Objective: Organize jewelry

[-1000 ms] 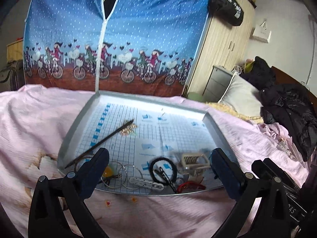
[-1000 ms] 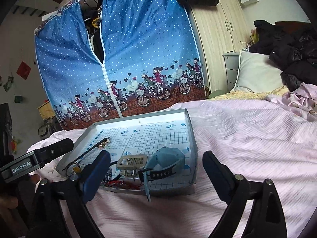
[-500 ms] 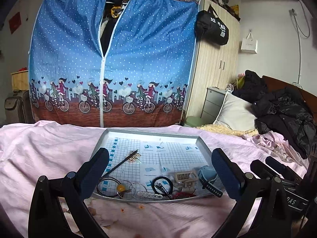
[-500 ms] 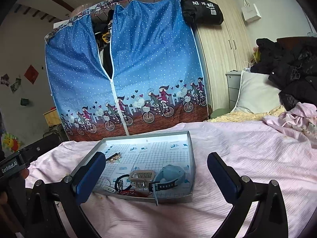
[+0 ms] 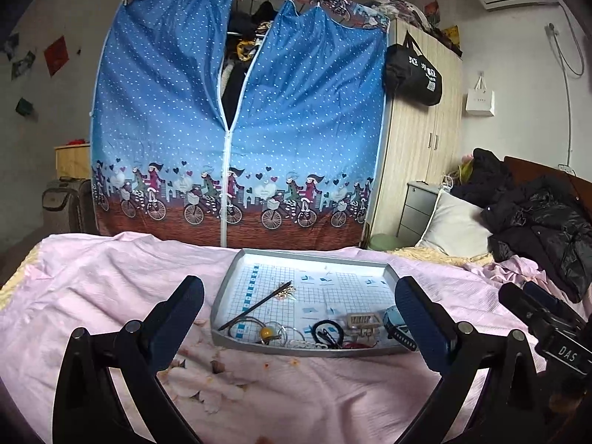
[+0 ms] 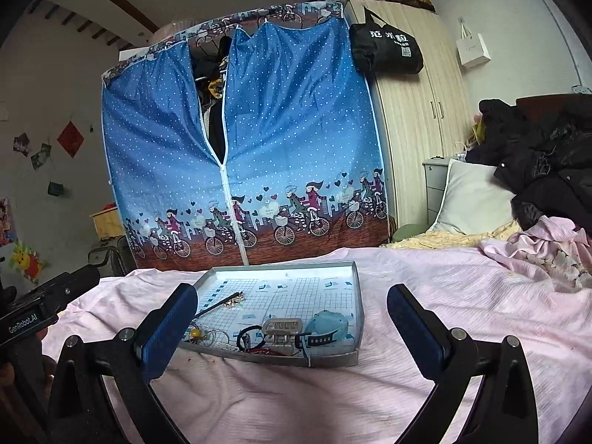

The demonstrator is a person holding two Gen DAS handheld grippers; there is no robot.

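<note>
A grey tray [image 5: 221,298] [image 6: 353,355] with a blue grid liner lies on the pink bedsheet. Along its near edge sit a black hair tie [image 5: 327,329] [image 6: 251,335], a yellow bead on wire rings [image 5: 267,332] [image 6: 196,332], a clear hair claw [image 5: 364,322] [image 6: 283,327] and a light-blue watch [image 5: 392,320] [image 6: 327,327]. A dark hair stick [image 5: 255,305] [image 6: 218,305] with a gold ornament lies mid-tray. My left gripper [image 5: 299,318] and my right gripper [image 6: 292,325] both stand open, held back from the tray, nothing between their fingers.
A blue fabric wardrobe [image 5: 236,129] stands behind the bed, a wooden cupboard [image 5: 418,155] to its right. A white pillow [image 6: 473,199] and dark jackets [image 6: 544,170] pile at the right. Each view shows the other gripper's body at its side edge. Bare pink sheet [image 6: 462,296] surrounds the tray.
Both grippers have pulled back and tilted upward from the tray, which now looks smaller and farther. Both stay open; the tray's items have not moved.
</note>
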